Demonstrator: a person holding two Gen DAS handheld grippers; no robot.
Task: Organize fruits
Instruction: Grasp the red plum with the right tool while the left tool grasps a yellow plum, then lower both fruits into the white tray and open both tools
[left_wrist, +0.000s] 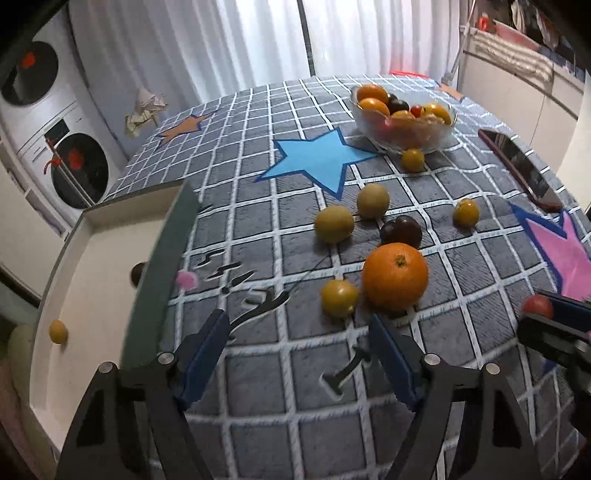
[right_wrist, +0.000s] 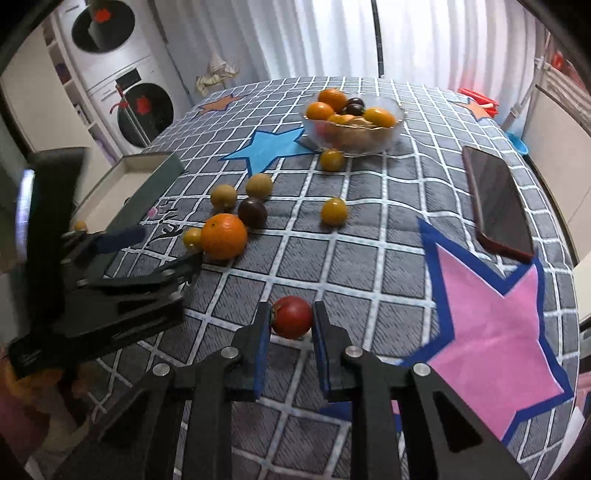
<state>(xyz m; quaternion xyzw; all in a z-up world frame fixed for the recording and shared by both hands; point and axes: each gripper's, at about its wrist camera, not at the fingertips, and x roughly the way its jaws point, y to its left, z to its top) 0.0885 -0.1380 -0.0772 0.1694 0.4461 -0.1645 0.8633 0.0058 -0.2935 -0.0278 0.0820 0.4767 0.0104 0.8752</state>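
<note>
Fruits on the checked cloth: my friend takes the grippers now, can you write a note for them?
Right gripper: fingers shut on the small red round fruit, low over the grey checked cloth.
Left gripper: open, empty, near the big orange.
Done: one small yellow fruit and a dark one lie in the white box.
Left: the orange, a dark plum, two greenish round fruits and several small yellow fruits loose on the cloth. The glass bowl is full.
</note>
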